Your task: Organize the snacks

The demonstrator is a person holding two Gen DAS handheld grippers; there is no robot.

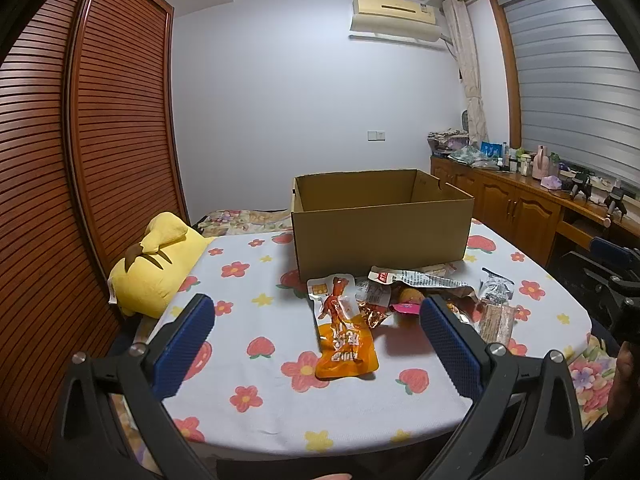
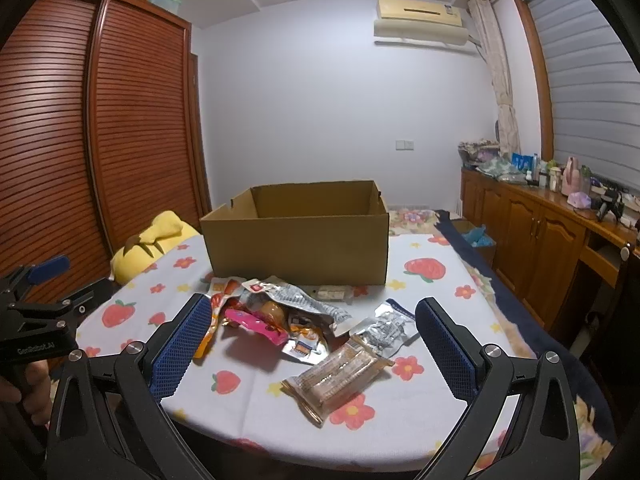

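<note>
An open cardboard box (image 1: 380,236) (image 2: 296,240) stands on the flowered cloth. In front of it lies a heap of snack packets (image 1: 416,292) (image 2: 276,312). An orange packet (image 1: 344,336) lies nearest my left gripper (image 1: 316,320), which hangs open above the cloth with nothing between its blue pads. A clear biscuit pack (image 2: 336,376) and a silver packet (image 2: 384,328) lie between the fingers of my right gripper (image 2: 312,320), also open and empty. The left gripper (image 2: 44,276) shows at the left edge of the right wrist view.
A yellow plush toy (image 1: 160,264) (image 2: 152,240) lies at the table's left edge by a slatted wooden wardrobe (image 1: 80,160). A wooden cabinet (image 2: 540,236) cluttered with bottles runs along the right wall. A person's hand (image 2: 24,384) grips the left handle.
</note>
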